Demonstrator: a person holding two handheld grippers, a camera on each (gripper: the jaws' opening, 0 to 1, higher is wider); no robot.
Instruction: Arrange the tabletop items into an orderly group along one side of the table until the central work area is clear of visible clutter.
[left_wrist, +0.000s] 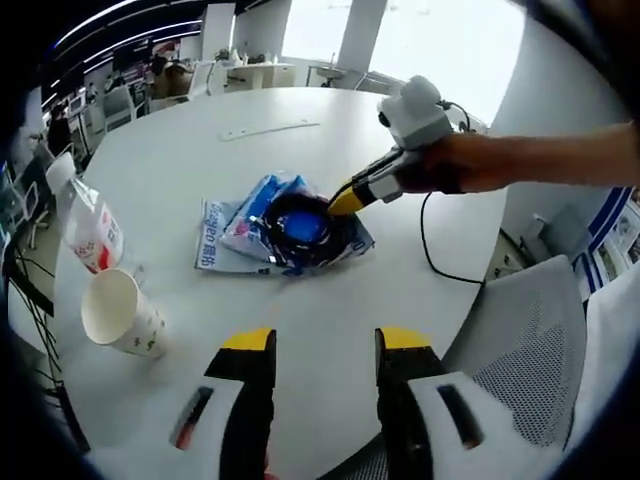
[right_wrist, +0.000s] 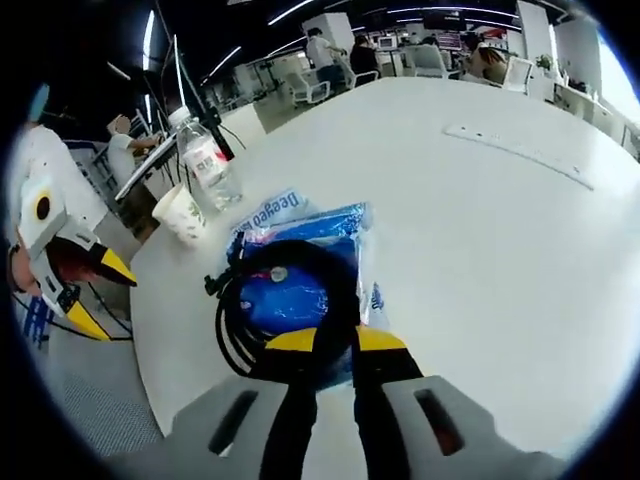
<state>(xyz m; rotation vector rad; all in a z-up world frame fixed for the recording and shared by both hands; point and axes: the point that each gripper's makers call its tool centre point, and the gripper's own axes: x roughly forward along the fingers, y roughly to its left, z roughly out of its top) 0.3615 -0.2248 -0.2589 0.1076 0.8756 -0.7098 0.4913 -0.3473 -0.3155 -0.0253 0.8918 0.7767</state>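
A coil of black cable (left_wrist: 298, 228) lies on blue tissue packets (left_wrist: 262, 215) in the middle of the round white table (left_wrist: 200, 150). My right gripper (left_wrist: 345, 201), held by a hand, reaches in from the right with its yellow tips pinched on the coil's edge. In the right gripper view its jaws (right_wrist: 335, 345) stand close together around the cable (right_wrist: 232, 320), above the blue packets (right_wrist: 300, 295). My left gripper (left_wrist: 327, 345) hovers open over the near table edge, apart from everything; it also hangs open (right_wrist: 98, 292) off the table's left side.
A plastic water bottle (left_wrist: 90, 225) (right_wrist: 205, 155) and a paper cup (left_wrist: 120, 315) (right_wrist: 183, 213) stand together near the table's edge. A pale ruler strip (left_wrist: 270, 128) (right_wrist: 520, 152) lies farther across. A grey mesh chair (left_wrist: 530, 350) is beside the table.
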